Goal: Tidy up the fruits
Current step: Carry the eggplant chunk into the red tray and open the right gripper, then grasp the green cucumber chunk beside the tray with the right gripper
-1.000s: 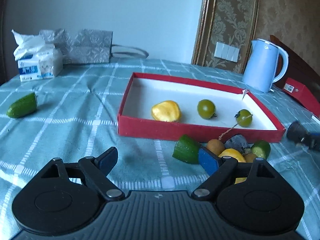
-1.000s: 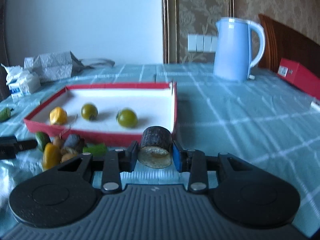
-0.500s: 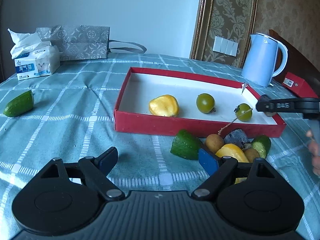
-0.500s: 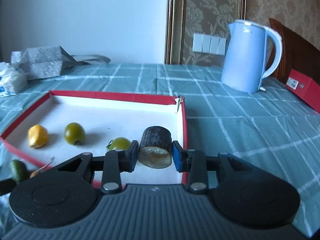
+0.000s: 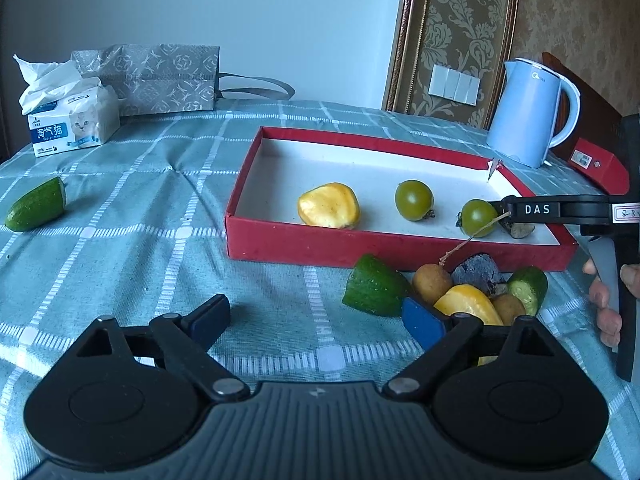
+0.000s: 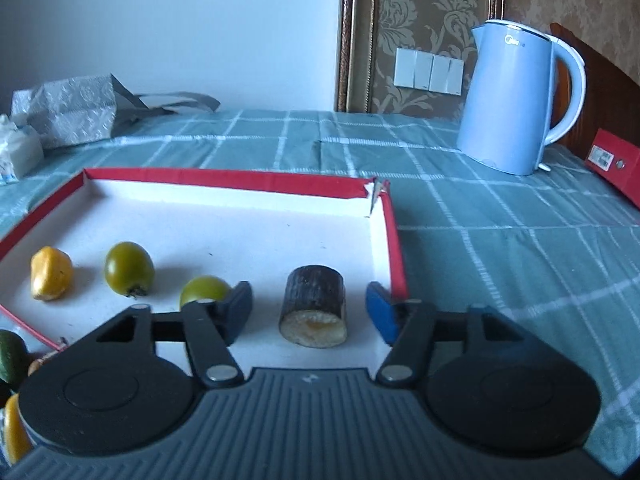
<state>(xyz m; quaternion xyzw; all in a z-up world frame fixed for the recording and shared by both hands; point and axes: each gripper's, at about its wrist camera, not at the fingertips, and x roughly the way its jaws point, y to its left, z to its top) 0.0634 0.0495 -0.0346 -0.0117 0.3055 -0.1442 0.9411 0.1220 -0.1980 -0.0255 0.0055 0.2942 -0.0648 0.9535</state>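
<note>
Dark fruit chunk set down in the red box

The right gripper [image 6: 308,312] hides part of one green tomato [image 6: 202,290]; its jaws, just opened, flank the chunk [image 6: 314,306] untouching, box [image 6: 224,178] rim at 12 o'clock.

The right gripper [image 6: 310,308] points forward and downward, its jaws just having been opening; they now stand apart, and the dark cut piece [image 6: 313,306] stands between them with a gap on each side, untouched by either blue pad. From the left wrist view, this gripper reaches in from the right, and the person's fingers [image 5: 606,300] curl around its handle. The left gripper [image 5: 316,318] hangs above the desk [image 5: 120,240], tilted downward, its jaws spread wide with nothing between them.
</note>
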